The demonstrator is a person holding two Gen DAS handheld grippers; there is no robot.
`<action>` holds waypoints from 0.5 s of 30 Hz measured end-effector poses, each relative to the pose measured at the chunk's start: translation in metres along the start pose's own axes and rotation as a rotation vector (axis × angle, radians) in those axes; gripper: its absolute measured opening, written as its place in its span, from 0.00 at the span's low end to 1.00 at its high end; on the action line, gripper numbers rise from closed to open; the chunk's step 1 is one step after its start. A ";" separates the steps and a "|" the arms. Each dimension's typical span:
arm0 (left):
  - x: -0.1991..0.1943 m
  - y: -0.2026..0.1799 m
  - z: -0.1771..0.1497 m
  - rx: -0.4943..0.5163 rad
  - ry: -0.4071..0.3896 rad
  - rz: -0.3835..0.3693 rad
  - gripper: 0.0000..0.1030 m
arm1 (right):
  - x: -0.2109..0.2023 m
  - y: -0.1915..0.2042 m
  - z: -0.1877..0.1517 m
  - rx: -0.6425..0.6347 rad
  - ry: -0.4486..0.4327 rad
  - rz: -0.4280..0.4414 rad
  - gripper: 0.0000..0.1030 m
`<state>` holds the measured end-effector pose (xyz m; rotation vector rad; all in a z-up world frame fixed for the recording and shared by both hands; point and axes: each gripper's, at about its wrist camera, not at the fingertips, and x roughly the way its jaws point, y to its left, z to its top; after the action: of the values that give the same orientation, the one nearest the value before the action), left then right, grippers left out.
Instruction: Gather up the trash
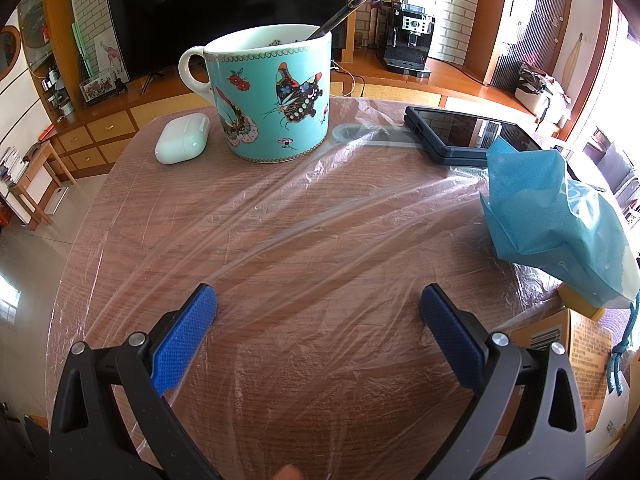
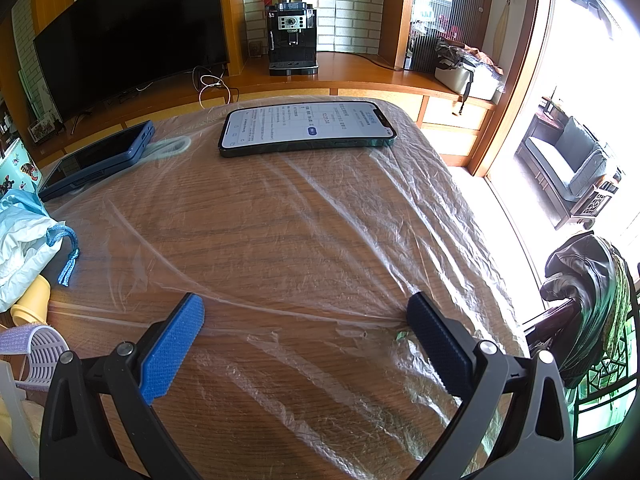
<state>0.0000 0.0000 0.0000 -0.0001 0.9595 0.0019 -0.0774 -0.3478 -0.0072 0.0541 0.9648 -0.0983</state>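
Note:
A wooden table is covered by a wrinkled clear plastic sheet. A blue and white drawstring bag sits at the table's right edge in the left wrist view; it also shows in the right wrist view at the far left. My left gripper is open and empty, low over the sheet. My right gripper is open and empty over the sheet, with a small green scrap by its right finger.
A teal butterfly mug with a spoon and a white earbud case stand at the back left. A dark phone in a blue case and a lit phone lie at the back. A cardboard box is beside the table.

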 end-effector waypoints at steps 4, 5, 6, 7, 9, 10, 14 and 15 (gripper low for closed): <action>-0.001 0.000 0.000 0.011 -0.001 -0.007 0.99 | -0.001 -0.003 0.000 -0.004 -0.001 0.005 0.96; -0.001 0.003 -0.001 0.011 0.000 -0.005 0.99 | -0.001 -0.003 0.000 -0.005 0.005 0.005 0.96; -0.002 0.008 -0.002 -0.001 0.005 -0.003 0.99 | -0.003 -0.006 0.001 0.000 0.009 0.002 0.96; -0.007 0.016 -0.002 -0.028 -0.002 -0.009 0.99 | -0.009 -0.009 0.000 0.005 -0.004 -0.005 0.96; -0.027 0.038 -0.004 -0.076 -0.038 -0.018 0.99 | -0.029 -0.015 0.003 -0.006 -0.069 -0.022 0.96; -0.042 0.049 -0.005 -0.091 -0.076 -0.026 0.98 | -0.043 -0.015 0.004 -0.024 -0.109 -0.033 0.96; -0.115 0.064 -0.011 -0.031 -0.237 -0.037 0.99 | -0.086 0.004 0.014 -0.139 -0.209 0.026 0.96; -0.136 0.061 -0.014 0.003 -0.271 -0.068 0.99 | -0.095 0.011 0.019 -0.166 -0.229 0.055 0.96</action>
<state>-0.0893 0.0606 0.1035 -0.0289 0.6882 -0.0612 -0.1145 -0.3326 0.0819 -0.0816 0.7388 0.0265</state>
